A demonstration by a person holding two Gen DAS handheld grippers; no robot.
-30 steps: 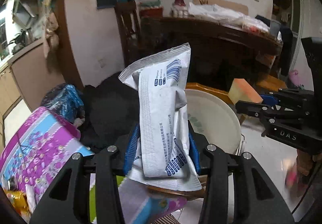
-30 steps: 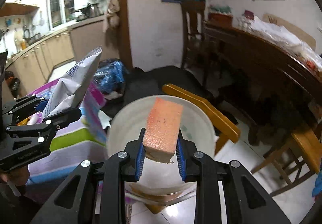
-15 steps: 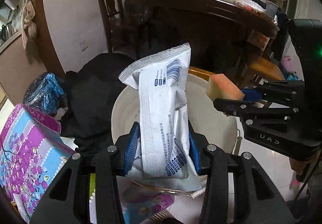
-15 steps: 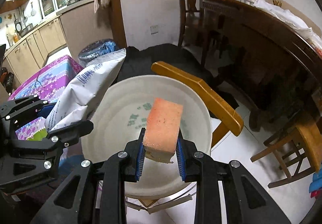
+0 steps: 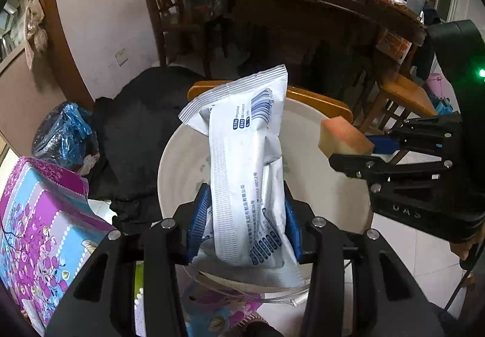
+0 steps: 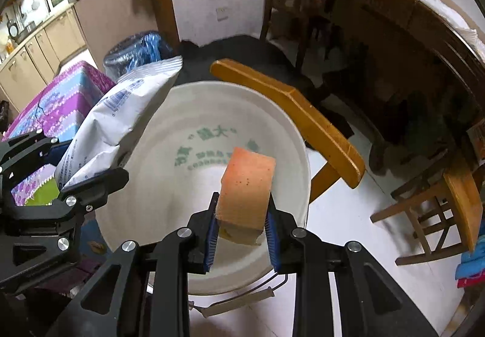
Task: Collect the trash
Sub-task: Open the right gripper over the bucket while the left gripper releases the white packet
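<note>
My left gripper [image 5: 245, 225] is shut on a white plastic wrapper [image 5: 247, 164] with blue print and holds it over the open white bucket [image 5: 182, 161]. My right gripper [image 6: 241, 231] is shut on an orange sponge block [image 6: 247, 182] and holds it above the same bucket [image 6: 188, 185]. The wrapper [image 6: 118, 121] and the left gripper [image 6: 60, 179] show at the left of the right wrist view. The sponge [image 5: 342, 137] and the right gripper [image 5: 379, 152] show at the right of the left wrist view.
A yellow wooden chair back [image 6: 291, 112] stands just behind the bucket. A purple and blue patterned box [image 5: 39, 225] is to the left. A black cloth [image 5: 133, 131] and a blue plastic bag [image 5: 63, 137] lie beyond. A dark wooden table [image 5: 333, 3] stands at the back.
Both grippers have moved forward and tilted down over the bucket, so its inside now fills the views. The wrapper and the sponge stay held.
</note>
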